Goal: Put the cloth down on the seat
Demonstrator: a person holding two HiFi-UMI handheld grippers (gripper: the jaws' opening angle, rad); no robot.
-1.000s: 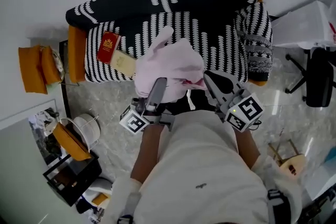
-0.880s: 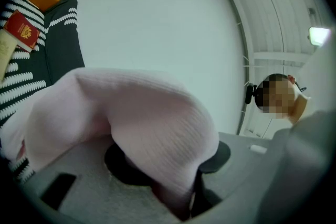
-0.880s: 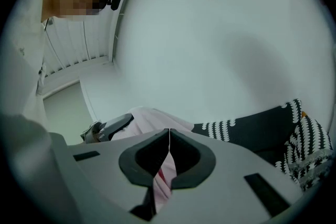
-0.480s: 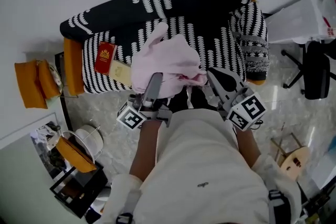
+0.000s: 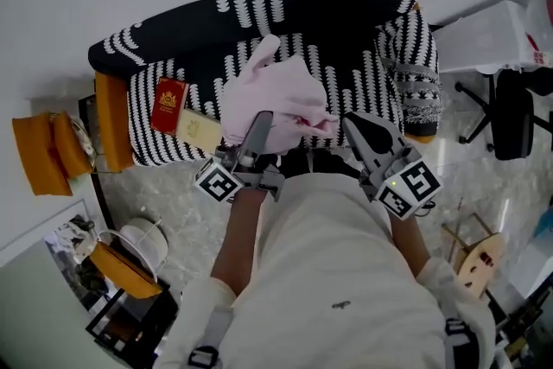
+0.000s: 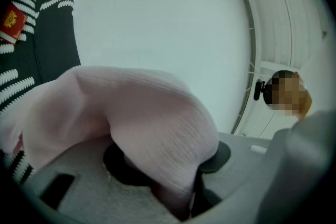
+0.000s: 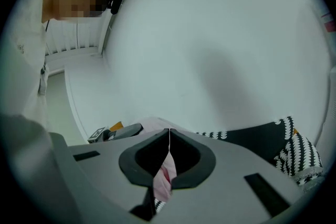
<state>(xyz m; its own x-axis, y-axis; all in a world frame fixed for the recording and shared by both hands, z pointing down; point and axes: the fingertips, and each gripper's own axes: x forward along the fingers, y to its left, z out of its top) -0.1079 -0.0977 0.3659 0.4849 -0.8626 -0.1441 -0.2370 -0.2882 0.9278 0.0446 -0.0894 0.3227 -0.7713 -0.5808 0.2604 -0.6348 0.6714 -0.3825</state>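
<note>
- Cloth (image 5: 275,95), pink and bunched in a heap, hangs in the head view over the middle of the black-and-white striped seat (image 5: 350,78), toward its front edge; whether its underside rests on the cushion cannot be told
- In the same view the left gripper (image 5: 259,124) reaches into the near left side of the heap, and the right gripper (image 5: 356,124) holds the near right corner
- A red booklet (image 5: 167,104) lies on the left part of the seat, apart from the cloth, with a pale flat pack (image 5: 200,127) just beside it
- Left gripper view: the jaws stand partly apart, clamped on a thick ribbed fold of the cloth (image 6: 131,118) that bulges up between them; the red booklet (image 6: 11,22) shows at the left edge
- Right gripper view: the jaws are pressed almost together on a thin pink edge of the cloth (image 7: 165,176), which hangs down behind the tips; the striped seat (image 7: 252,139) lies at the lower right, with a white wall (image 7: 210,34) beyond
</note>
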